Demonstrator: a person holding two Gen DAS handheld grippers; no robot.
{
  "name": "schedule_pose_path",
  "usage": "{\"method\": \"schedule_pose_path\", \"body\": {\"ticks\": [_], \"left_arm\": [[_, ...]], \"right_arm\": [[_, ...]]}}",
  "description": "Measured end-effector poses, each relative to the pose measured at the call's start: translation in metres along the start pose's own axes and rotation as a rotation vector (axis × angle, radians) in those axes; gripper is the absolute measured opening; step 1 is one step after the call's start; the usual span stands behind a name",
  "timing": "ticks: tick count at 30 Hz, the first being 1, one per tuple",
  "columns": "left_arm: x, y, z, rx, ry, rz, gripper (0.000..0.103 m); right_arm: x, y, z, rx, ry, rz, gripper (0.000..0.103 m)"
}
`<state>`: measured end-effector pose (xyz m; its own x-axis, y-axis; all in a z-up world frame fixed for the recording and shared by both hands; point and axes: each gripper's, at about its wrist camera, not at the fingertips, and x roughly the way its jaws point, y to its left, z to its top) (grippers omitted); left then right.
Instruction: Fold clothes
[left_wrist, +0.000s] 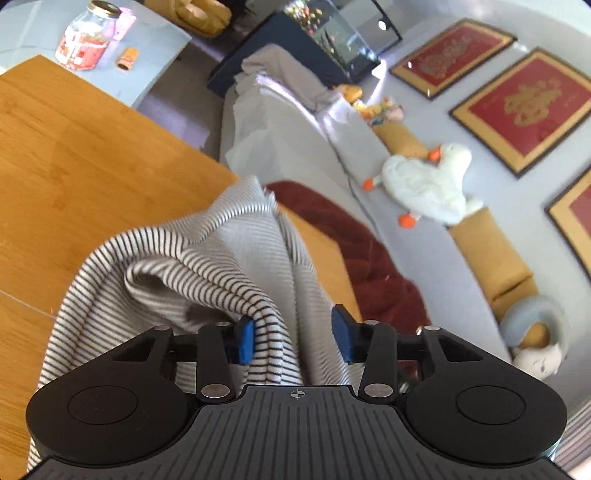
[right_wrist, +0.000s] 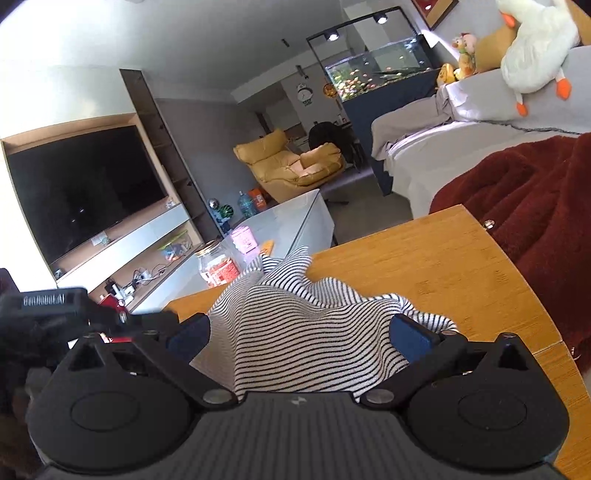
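A black-and-white striped garment lies bunched on the wooden table. My left gripper is open, its blue pads either side of a raised fold of the garment. In the right wrist view the same striped garment is heaped between the spread blue pads of my right gripper, which is open over it. The left gripper's black body shows at the left edge of that view.
A dark red fleece garment hangs over the table's far right edge, also in the left wrist view. A glass jar stands on a grey low table beyond. A grey sofa holds a white goose toy.
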<state>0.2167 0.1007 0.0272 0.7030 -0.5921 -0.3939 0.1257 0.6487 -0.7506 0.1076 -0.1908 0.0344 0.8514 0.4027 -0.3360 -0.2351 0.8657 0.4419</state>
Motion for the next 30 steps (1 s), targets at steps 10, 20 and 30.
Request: {"method": "schedule_pose_path", "body": {"ticks": [10, 20, 30], "left_arm": [[-0.077, 0.076, 0.066, -0.15, -0.094, 0.166, 0.061], [-0.076, 0.047, 0.023, 0.149, -0.082, 0.216, 0.1], [-0.057, -0.026, -0.014, 0.562, -0.229, 0.235, 0.103]], "right_arm": [[0.002, 0.012, -0.003, -0.076, 0.134, 0.045, 0.103], [0.028, 0.122, -0.014, -0.715, 0.114, -0.129, 0.081], [0.074, 0.129, 0.015, -0.747, 0.254, -0.113, 0.015]]}}
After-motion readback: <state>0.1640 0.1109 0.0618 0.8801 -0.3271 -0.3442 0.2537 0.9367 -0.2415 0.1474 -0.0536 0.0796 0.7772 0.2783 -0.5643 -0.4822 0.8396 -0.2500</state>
